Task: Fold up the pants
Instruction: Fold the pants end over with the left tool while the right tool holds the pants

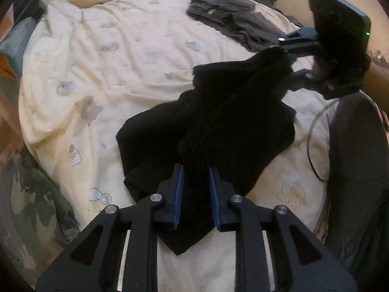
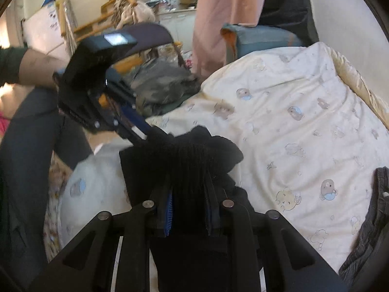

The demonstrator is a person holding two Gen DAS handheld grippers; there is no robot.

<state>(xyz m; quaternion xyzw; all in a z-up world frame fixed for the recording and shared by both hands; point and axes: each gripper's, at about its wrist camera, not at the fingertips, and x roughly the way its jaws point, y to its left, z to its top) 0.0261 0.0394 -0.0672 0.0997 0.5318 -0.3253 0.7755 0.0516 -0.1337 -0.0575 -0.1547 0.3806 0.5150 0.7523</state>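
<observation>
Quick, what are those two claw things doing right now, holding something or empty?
Left gripper: closed on the black pants.
Right gripper: also closed on the black pants, at the ribbed edge.

A bed carries it all, covered by a cream quilt (image 1: 102, 56) printed with little bears. Black pants (image 1: 218, 131) lie bunched near its near edge. A grey garment (image 1: 231, 17) lies flat by the far right corner.

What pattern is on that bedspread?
Little cartoon bears on pale cream bedspread, clearest in the right wrist view.
</observation>
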